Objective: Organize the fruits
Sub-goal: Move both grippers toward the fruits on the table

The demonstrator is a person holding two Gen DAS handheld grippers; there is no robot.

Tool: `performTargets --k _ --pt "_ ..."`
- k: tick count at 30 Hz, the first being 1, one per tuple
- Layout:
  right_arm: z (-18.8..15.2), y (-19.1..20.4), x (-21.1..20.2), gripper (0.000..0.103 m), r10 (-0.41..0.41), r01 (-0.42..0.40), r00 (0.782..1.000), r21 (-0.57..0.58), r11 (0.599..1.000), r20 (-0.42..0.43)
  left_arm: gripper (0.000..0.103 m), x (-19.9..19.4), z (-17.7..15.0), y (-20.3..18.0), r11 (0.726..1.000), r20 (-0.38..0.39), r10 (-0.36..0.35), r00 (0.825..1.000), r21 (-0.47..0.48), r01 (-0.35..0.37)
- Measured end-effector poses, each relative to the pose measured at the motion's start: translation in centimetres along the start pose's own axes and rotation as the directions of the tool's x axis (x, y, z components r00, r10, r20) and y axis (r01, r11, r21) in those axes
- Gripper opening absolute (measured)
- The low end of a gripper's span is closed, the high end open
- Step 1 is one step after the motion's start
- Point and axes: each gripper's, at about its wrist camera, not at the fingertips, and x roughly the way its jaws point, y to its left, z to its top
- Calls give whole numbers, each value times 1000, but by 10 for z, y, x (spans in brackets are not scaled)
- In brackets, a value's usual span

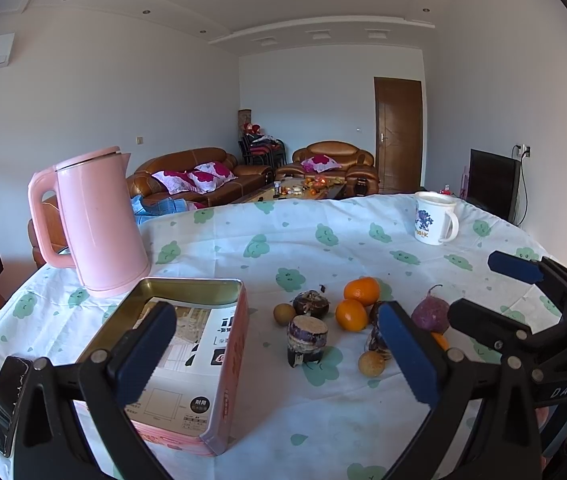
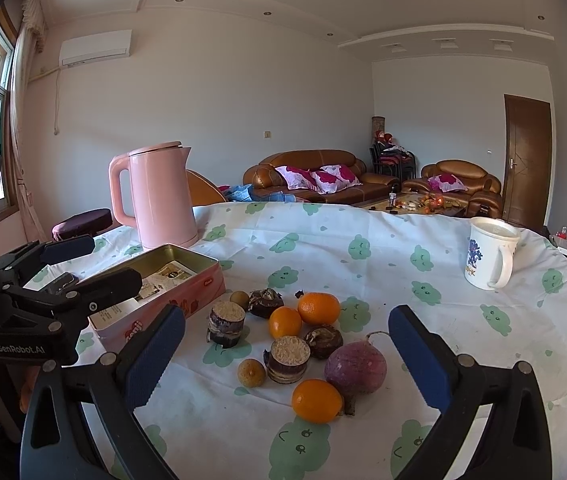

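Observation:
Several fruits lie clustered on the clouded tablecloth: three oranges (image 2: 318,307), one at the front (image 2: 316,400), two cut sugarcane pieces (image 2: 226,322) (image 1: 307,338), dark water chestnuts (image 2: 266,302), small brown longans (image 2: 250,373) and a purple radish (image 2: 355,366) (image 1: 430,314). An open pink tin box (image 1: 187,284) (image 2: 171,300) with printed paper inside sits left of them. My left gripper (image 1: 277,360) stands open, its left finger over the tin. My right gripper (image 2: 287,356) is open just short of the pile, holding nothing.
A pink kettle (image 1: 99,220) (image 2: 159,196) stands behind the tin at the table's left. A white mug (image 2: 487,258) (image 1: 433,218) sits far right. A dark phone (image 1: 3,404) lies left of the tin. Sofas and a coffee table fill the room beyond.

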Motion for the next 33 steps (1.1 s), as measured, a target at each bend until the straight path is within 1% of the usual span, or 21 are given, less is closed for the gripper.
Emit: performTargets --k 26,33 --pt "-6 -2 3 102 2 -2 1000 8 1000 -14 103 4 -8 -2 1000 -7 0 1000 10 1" --pt "-11 -9 7 102 -14 14 1000 13 1000 -25 103 10 -15 -9 999 -28 -21 999 23 22"
